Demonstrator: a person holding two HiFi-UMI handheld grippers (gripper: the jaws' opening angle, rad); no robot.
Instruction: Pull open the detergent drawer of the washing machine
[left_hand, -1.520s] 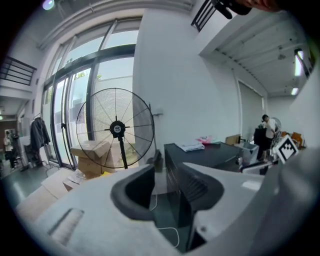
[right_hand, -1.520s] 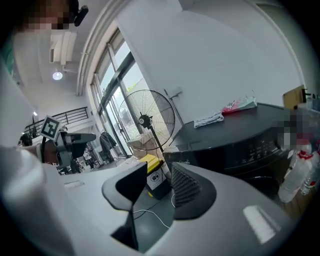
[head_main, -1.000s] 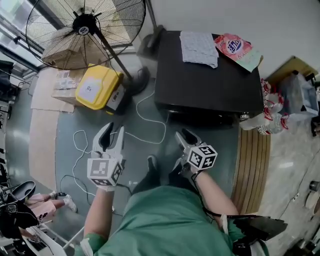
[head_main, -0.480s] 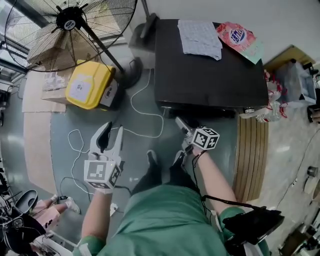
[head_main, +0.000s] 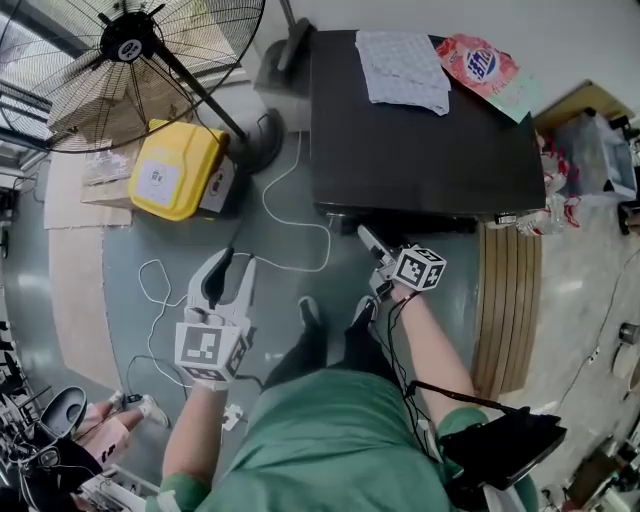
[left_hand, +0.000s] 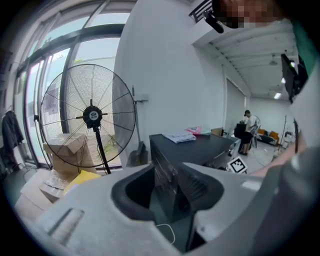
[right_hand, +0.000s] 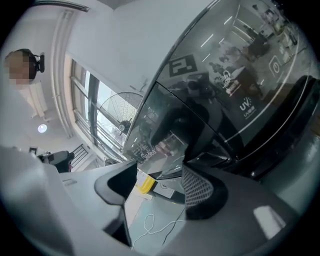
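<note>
Grey-green floor (head_main: 120, 245) underfoot across the head view. Found a big wire-caged fan (head_main: 130, 50) at its far left edge, a yellow case (head_main: 175, 168) just beside the fan's pole, and a thin white cable (head_main: 290, 215) looping over the floor near both. Saw the left gripper (head_main: 233, 265) held out above bare floor, well apart from the machine, jaws spread wide with nothing between them. Checked that against the left gripper view, with only floor and the machine's dark side showing through the gap. Noted a green top (head_main: 330, 440) along the bottom edge. Found the black washing machine (head_main: 420, 150) right of centre, with a pale folded cloth (head_main: 405, 68) at the back edge of its top and a pink pouch (head_main: 485, 65) at the back right corner. Saw the right gripper (head_main: 368, 240) just at the machine's front edge, near the left front corner, jaws standing apart and gripping nothing, the glossy dark front close ahead in the right gripper view. Could not pick out the detergent drawer on that shiny front panel, hidden below the top's edge in the head view. Spotted wooden slats (head_main: 505, 310) on the floor, just beside the machine's front right corner.
</note>
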